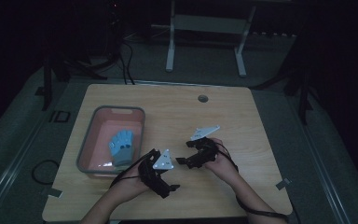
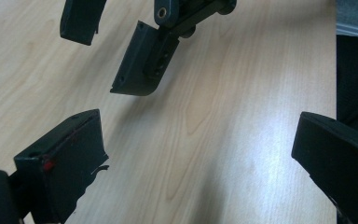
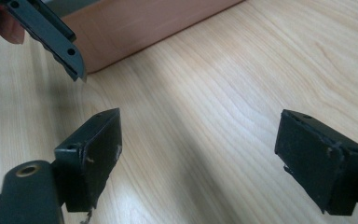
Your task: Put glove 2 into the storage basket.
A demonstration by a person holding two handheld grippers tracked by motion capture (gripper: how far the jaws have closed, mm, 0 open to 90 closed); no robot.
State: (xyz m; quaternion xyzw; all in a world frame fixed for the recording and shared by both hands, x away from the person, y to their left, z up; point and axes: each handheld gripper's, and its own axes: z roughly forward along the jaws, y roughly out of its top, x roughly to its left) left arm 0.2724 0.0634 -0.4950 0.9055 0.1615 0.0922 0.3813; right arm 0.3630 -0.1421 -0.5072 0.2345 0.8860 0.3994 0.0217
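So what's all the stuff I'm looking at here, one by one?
Table: one, light wood, centre of the high view.
Bin: one, grey rim with pinkish inside, left part of the table.
Glove: one, light blue, lying inside the bin.
Metal frame: one, pale grey, on the floor beyond the table.
Left gripper: one, black, jaws open, above bare wood.
Right gripper: one, black, jaws open, facing the left one.

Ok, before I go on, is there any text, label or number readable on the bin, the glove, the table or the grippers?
None can be read.
Bin: no label visible.
Glove: pale dots, no letters.
Left gripper and right gripper: grey plates carry small dark spots, too small to read.
Table: plain wood grain, no markings.
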